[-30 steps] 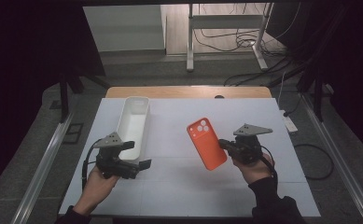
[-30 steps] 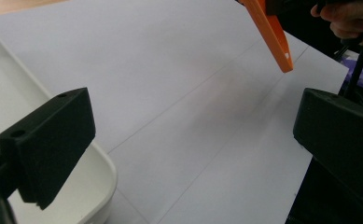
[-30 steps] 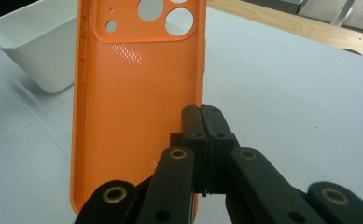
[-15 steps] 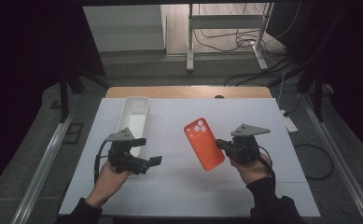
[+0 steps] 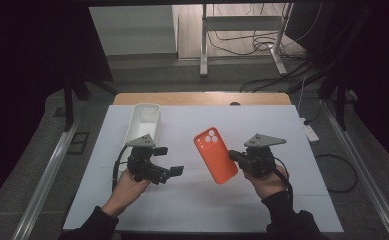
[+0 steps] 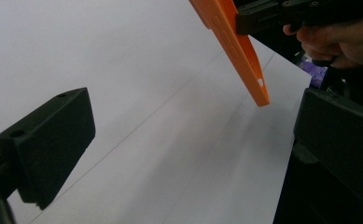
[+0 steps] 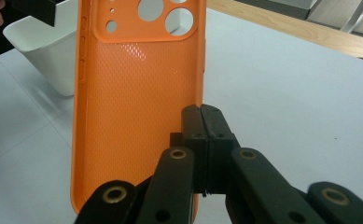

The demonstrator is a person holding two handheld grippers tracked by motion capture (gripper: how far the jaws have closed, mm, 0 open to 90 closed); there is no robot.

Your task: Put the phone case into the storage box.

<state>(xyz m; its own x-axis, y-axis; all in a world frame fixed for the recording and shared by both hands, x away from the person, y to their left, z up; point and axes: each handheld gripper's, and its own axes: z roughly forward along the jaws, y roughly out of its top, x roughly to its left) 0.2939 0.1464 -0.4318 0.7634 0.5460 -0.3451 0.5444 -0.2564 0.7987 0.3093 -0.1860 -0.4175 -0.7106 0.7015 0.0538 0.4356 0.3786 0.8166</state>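
Observation:
An orange phone case (image 5: pixel 214 156) with camera cut-outs hangs tilted above the white table top, and my right gripper (image 5: pixel 236 157) is shut on its right edge. In the right gripper view the two pads (image 7: pixel 201 135) press together on the rim of the case (image 7: pixel 137 107), whose inner side faces the camera. My left gripper (image 5: pixel 171 165) floats left of the case, open, its jaws pointing toward it. In the left gripper view the wide-apart fingers (image 6: pixel 53 144) hold nothing, and the edge of the case (image 6: pixel 237 49) hangs ahead, held by the right gripper (image 6: pixel 263 16).
A long white tray (image 5: pixel 144 122) lies at the back left of the white sheet (image 5: pixel 262 125), behind my left hand; it also appears as the tray (image 7: pixel 53 51) in the right gripper view. A wooden table edge (image 5: pixel 202 98) runs along the back.
My left gripper has moved right, away from the white tray and closer to the orange case. The right gripper and the case have hardly moved.

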